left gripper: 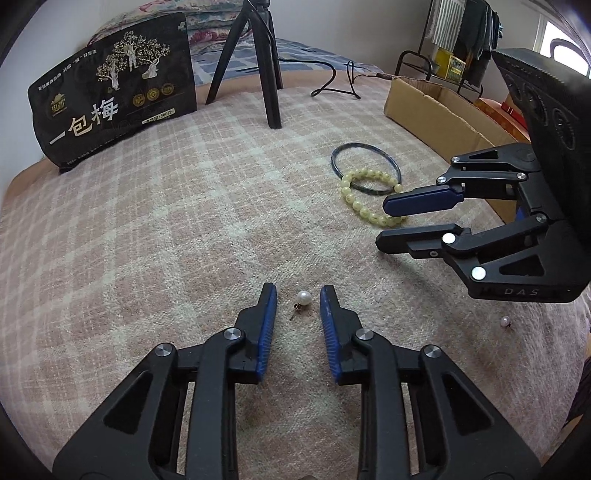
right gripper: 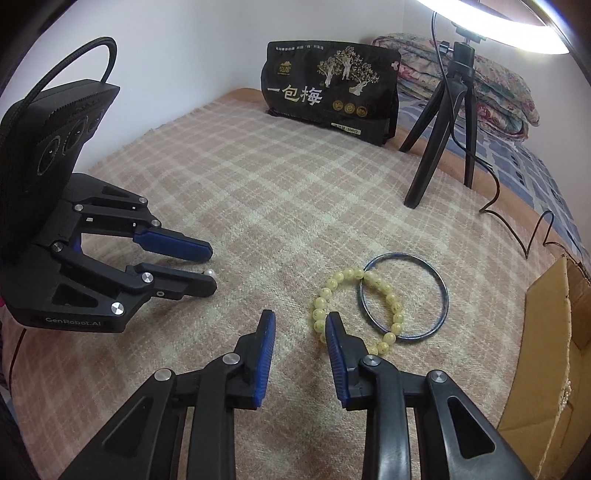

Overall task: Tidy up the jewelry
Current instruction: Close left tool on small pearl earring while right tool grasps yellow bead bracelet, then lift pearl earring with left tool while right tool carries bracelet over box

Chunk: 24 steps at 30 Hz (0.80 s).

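The left gripper [left gripper: 298, 295] is straddling the pearl earring [left gripper: 303, 297] on the blanket [left gripper: 147, 258], jaws spread, needing a centred squeeze, while the right gripper [right gripper: 300, 325], spread, is hovering toward three o'clock.

Pink-and-cream checked blanket [right gripper: 258, 177] covers the bed, white wall [right gripper: 184, 55] behind it, with a floral quilt [right gripper: 491, 85] folded at the far end. A bright ring light [right gripper: 509, 26] sits on a black tripod [right gripper: 439, 140], and there's what looks like a clothes rack [left gripper: 465, 33] near a window [left gripper: 554, 40].

Pink-and-cream plaid blanket [left gripper: 166, 240], yellow bead bracelet [right gripper: 325, 295], white pearl earring [left gripper: 303, 297].
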{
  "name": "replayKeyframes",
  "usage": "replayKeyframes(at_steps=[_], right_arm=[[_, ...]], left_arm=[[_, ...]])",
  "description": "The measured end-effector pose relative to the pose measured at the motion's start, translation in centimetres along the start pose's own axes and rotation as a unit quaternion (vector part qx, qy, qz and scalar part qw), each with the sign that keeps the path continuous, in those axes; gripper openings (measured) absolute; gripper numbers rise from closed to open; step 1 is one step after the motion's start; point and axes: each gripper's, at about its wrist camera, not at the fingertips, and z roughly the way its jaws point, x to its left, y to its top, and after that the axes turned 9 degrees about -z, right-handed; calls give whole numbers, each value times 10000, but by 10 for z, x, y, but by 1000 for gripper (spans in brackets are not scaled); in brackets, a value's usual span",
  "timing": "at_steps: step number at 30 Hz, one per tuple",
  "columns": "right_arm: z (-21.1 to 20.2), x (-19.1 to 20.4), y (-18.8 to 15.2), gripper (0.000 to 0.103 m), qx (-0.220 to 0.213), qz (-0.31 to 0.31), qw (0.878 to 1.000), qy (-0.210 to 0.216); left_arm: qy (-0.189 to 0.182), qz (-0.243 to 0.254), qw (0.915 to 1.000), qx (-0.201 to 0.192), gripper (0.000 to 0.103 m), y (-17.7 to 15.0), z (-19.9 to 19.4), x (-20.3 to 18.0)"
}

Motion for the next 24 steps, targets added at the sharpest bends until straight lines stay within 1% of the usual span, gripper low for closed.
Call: replayKeyframes(at_steps=[6,7,10,12,14,24], right_arm=[[9,-6,-1,23,156,138,9998,-70],[10,-7,-2,23,154,164,9997,-65],[11,-7,-2,19,146,182,9997,-112],[11,-7,-2,11,150,186,9996,-158],[11,-8,-2,7,133,218,9996,-137],[-1,-4,-2,5,78,236,9996,-136]], left_arm=[[7,79,10000,-4,22,-2,5,-1],[4,95,10000,-11,20,-2,6,-1],[-32,138,9999,0,11,-2,6,-3],[-53,152,9999,4,8,-2,6,-3],[-51,149,9999,1,8,-2,6,-4],[-20,67,10000,-62,7,-2,-6,-5]])
